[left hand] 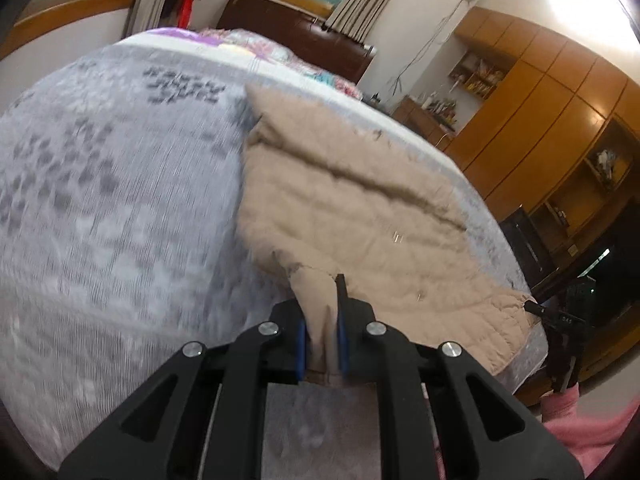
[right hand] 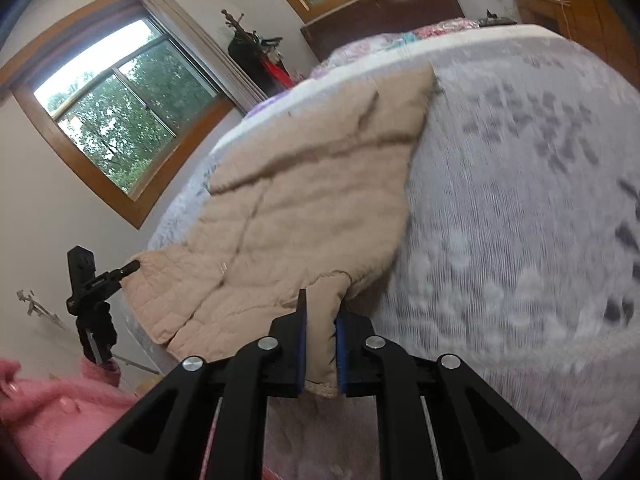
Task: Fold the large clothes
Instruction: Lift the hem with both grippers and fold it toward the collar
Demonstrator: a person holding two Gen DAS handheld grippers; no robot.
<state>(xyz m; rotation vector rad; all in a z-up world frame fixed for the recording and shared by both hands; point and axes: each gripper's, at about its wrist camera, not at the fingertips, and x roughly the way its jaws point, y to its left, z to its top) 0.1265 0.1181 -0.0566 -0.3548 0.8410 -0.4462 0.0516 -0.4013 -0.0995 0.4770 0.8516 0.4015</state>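
While both views are motion-blurred, the main facts read clearly. Beige quilted jacket (left hand: pixel 352 200) lies on the bed (left hand: pixel 120 208), on a grey patterned bedspread. Left claw (left hand: pixel 322 334) is clamped on a bunched beige corner of the jacket, fabric pinched between its blue pads (left hand: pixel 301 346). Right claw (right hand: pixel 320 350) is likewise clamped on another bunched corner, with a stitched hem edge showing between its pads (right hand: pixel 341 354).

Jacket position: it sits at the foot edge of the bed, the near end lifted off the bedspread at the two gripped corners. Long axis runs from the foot edge toward the dark headboard (left hand: pixel 288 28); the far end tapers to a point aimed at the head of the bed. In the left wrist view the jacket fills the right side, with one quilted flap (left hand: pixel 508 328) draped over the near edge of the bed. In the right wrist view it fills the left side, same flap (right hand: pixel 160 304) hanging over that edge, next to a black tripod mount (right hand: pixel 86 280).

Diagonal creases cross the jacket's upper surface. Floral bedding (left hand: pixel 256 46) lies at the head end, well apart from the jacket. Pink fuzzy sleeve (right hand: pixel 52 404) shows at the lower corner of both views.
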